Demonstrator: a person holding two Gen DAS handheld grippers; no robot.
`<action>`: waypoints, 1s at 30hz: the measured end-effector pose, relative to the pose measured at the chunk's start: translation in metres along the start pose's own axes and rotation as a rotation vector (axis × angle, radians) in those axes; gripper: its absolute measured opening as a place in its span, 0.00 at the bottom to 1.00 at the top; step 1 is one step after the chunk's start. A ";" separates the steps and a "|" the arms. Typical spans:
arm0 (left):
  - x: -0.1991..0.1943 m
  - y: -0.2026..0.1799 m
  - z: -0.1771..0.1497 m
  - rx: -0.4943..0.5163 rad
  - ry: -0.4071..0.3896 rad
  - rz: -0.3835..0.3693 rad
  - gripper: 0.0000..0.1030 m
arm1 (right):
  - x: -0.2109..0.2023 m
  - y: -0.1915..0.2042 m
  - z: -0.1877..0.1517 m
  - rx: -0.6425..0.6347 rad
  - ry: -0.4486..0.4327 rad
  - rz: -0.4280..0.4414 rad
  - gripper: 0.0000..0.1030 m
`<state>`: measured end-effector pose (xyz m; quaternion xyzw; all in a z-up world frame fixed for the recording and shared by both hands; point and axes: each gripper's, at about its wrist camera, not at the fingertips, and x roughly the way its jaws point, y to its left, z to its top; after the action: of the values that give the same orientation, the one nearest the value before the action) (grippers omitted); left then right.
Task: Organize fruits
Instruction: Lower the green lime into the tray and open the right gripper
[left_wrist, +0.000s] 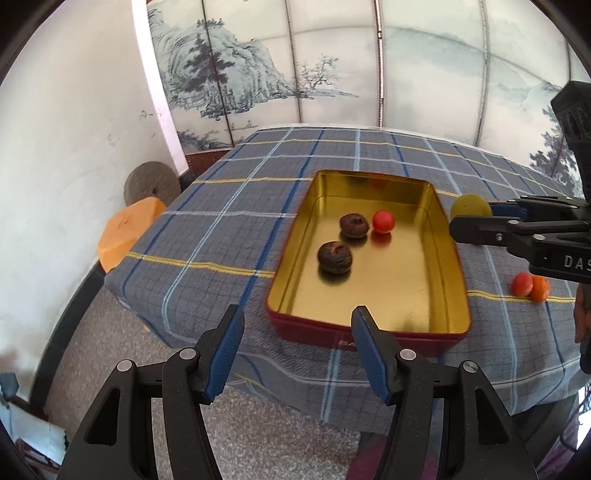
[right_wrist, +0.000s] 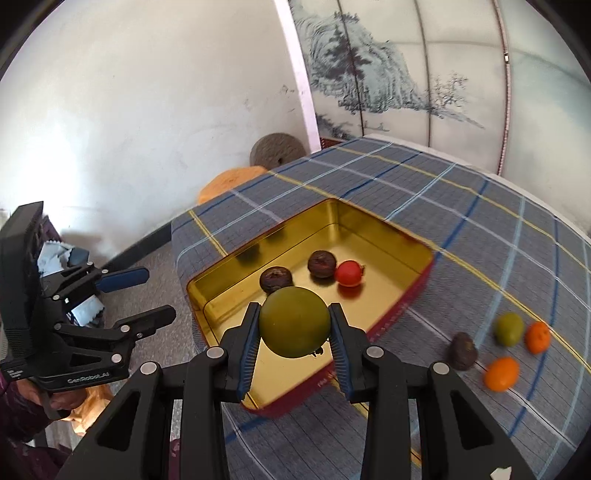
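A gold-lined red tin sits on the plaid tablecloth. In it lie two dark brown fruits and one red fruit. My right gripper is shut on a green fruit and holds it above the tin's near edge. My left gripper is open and empty, in front of the tin's near wall; it also shows in the right wrist view. On the cloth right of the tin lie a dark fruit, a green fruit and two orange fruits.
An orange stool and a round grey stone stand by the white wall left of the table. A painted folding screen stands behind the table. The table's near edge drops to a speckled floor.
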<state>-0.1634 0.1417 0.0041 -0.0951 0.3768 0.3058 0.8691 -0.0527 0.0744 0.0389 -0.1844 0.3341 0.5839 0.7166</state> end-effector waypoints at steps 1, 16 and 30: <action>0.000 0.002 -0.001 -0.002 0.001 0.003 0.59 | 0.005 0.001 0.002 -0.005 0.007 0.002 0.32; 0.004 0.014 -0.003 -0.005 -0.006 -0.001 0.59 | 0.067 0.001 0.016 -0.021 0.102 -0.013 0.33; 0.010 0.020 -0.004 -0.013 0.006 -0.004 0.59 | 0.097 -0.001 0.035 -0.025 0.127 -0.050 0.33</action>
<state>-0.1726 0.1606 -0.0049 -0.1024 0.3772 0.3063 0.8680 -0.0337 0.1667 -0.0036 -0.2382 0.3668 0.5573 0.7058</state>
